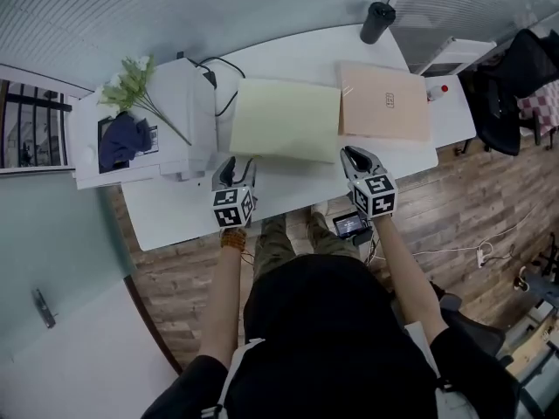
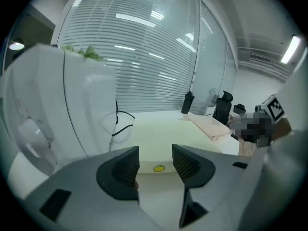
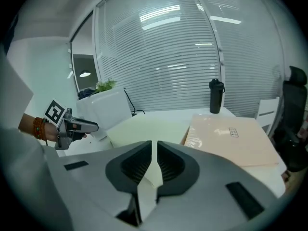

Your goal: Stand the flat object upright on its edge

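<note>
The left gripper point(image 1: 234, 166) hangs over the near edge of the white worktop point(image 1: 175, 221). Its jaws stand moderately apart with nothing between them. Just beyond its tips lies the pale yellow flat rectangular folder point(image 1: 284, 120), flat on the worktop at the middle, a small round yellow stud on its near edge. The right gripper point(image 1: 352, 154) is at the folder's near right corner, its jaws drawn together to a thin slit and clamping nothing that can be made out.

To the right of the folder, just beside it, a pinkish-beige flat case point(image 1: 384, 103) also lies flat. At the far edge stands a black cylindrical bottle point(image 1: 377, 22), lid on, contents hidden. On the left sits a white box-shaped unit point(image 1: 188, 103). A spray of green-and-white flowers point(image 1: 131, 81) lies across its top, a dark blue cloth point(image 1: 122, 140) is bunched in its left recess, and black cables point(image 1: 218, 81) trail from its far side.
</note>
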